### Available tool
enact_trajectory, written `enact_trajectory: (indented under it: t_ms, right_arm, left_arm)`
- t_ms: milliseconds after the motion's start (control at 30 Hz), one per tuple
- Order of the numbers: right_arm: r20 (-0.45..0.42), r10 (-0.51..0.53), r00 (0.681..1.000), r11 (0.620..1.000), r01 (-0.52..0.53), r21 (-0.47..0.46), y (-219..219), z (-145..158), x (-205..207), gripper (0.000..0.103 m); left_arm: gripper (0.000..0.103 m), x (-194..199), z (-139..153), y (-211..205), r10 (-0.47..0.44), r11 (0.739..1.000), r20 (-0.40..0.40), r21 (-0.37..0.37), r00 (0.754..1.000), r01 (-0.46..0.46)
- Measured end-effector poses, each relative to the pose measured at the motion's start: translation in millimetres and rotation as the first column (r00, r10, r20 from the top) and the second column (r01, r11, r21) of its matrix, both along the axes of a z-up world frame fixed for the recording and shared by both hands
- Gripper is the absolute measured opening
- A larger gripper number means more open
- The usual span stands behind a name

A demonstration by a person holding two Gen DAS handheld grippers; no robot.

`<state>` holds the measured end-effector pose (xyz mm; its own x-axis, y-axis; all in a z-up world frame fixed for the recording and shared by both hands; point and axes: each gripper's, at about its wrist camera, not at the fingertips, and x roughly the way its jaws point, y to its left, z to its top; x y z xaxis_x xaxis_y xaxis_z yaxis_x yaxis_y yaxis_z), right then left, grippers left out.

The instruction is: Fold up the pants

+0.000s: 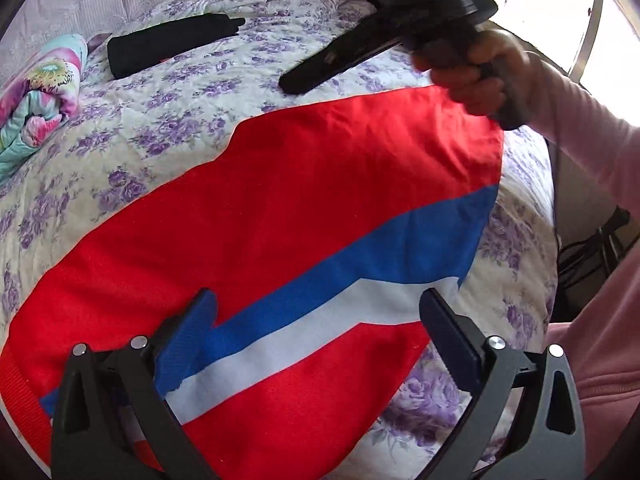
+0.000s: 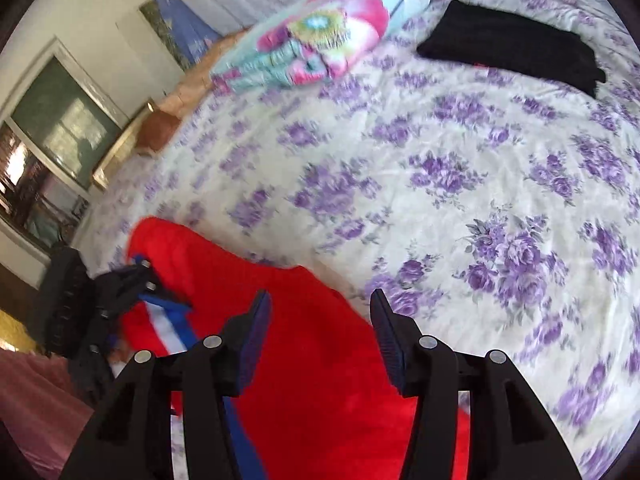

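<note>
Red pants (image 1: 280, 208) with a blue and white side stripe (image 1: 320, 312) lie spread on the floral bedspread (image 1: 160, 128). My left gripper (image 1: 316, 312) is open just above the stripe near the pants' near edge. My right gripper (image 2: 320, 320) is open and empty above the red pants (image 2: 304, 360). In the left wrist view the right gripper's body (image 1: 400, 28) is held in a hand above the pants' far end. In the right wrist view the left gripper (image 2: 132, 280) shows at the pants' left edge.
A folded black garment (image 1: 168, 42) lies at the far side of the bed, also in the right wrist view (image 2: 512, 44). A colourful rolled blanket (image 2: 320, 36) lies beside it. The bed's right edge (image 1: 548, 240) drops to a gap with dark cables.
</note>
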<state>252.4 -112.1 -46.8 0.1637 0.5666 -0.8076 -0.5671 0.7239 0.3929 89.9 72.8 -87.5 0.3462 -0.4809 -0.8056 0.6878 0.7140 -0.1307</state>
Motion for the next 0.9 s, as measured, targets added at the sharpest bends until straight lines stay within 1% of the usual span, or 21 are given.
enact_trajectory:
  t_ms: [67,133,167,233,300,400,433,467,500,533,600,667,767,800,833,900]
  right_arm:
    - [-0.06,0.063,0.996,0.998,-0.063,0.001,5,-9,2,0.052]
    - [-0.12,0.157,0.98,0.988,-0.156,0.015,13,-12,-3,0.054]
    - [-0.131,0.196,0.972,0.981,-0.195,0.016,16,-11,-5,0.054]
    - [-0.154,0.262,0.953,0.965,-0.261,0.025,20,-8,-10,0.054]
    - [-0.182,0.32,0.93,0.947,-0.316,0.053,22,-7,-13,0.054]
    - [-0.194,0.379,0.905,0.925,-0.377,0.049,23,-7,-17,0.054]
    - [-0.192,0.388,0.902,0.92,-0.391,0.023,24,-8,-17,0.057]
    - [-0.183,0.373,0.91,0.922,-0.386,-0.037,27,-12,-13,0.057]
    - [-0.193,0.363,0.911,0.922,-0.382,-0.066,28,-17,-10,0.057]
    - [-0.218,0.364,0.905,0.921,-0.384,-0.057,28,-21,-7,0.059]
    - [-0.291,0.412,0.863,0.907,-0.419,0.043,32,-27,-6,0.06]
    - [-0.319,0.472,0.822,0.881,-0.454,0.133,40,-29,-10,0.062]
    - [-0.3,0.52,0.8,0.854,-0.478,0.204,55,-32,-14,0.064]
    - [-0.295,0.527,0.797,0.849,-0.479,0.223,58,-33,-14,0.064]
    - [-0.28,0.527,0.802,0.848,-0.473,0.24,61,-34,-13,0.064]
    - [-0.219,0.494,0.841,0.86,-0.438,0.262,60,-31,-6,0.064]
  left_arm:
    - [0.098,4,-1,6,-0.001,0.999,-0.023,-0.039,1.0,0.0]
    - [0.098,6,2,9,-0.002,0.998,-0.036,-0.064,0.999,0.0]
    - [0.098,7,1,10,-0.004,0.997,-0.043,-0.074,0.999,0.0]
    - [0.098,10,1,10,-0.005,0.997,-0.046,-0.077,0.999,0.001]
    - [0.098,10,1,8,-0.008,0.998,-0.039,-0.068,0.999,0.005]
    - [0.098,9,0,7,-0.013,0.998,-0.033,-0.061,0.999,0.01]
    - [0.098,9,0,7,-0.013,0.998,-0.035,-0.064,0.999,0.011]
    - [0.098,9,0,8,-0.013,0.998,-0.037,-0.067,0.999,0.011]
    - [0.098,10,0,8,-0.014,0.997,-0.039,-0.07,0.999,0.011]
    - [0.098,10,0,8,-0.014,0.997,-0.04,-0.07,0.999,0.011]
    - [0.098,10,0,8,-0.015,0.998,-0.038,-0.068,0.999,0.012]
    - [0.098,10,-1,8,-0.016,0.998,-0.036,-0.065,0.999,0.013]
    - [0.098,9,-1,8,-0.015,0.998,-0.036,-0.065,0.999,0.013]
    - [0.098,9,-1,8,-0.015,0.998,-0.036,-0.065,0.999,0.013]
    - [0.098,9,-1,8,-0.015,0.998,-0.035,-0.064,0.999,0.013]
    - [0.098,10,-2,8,-0.016,0.998,-0.033,-0.062,0.999,0.014]
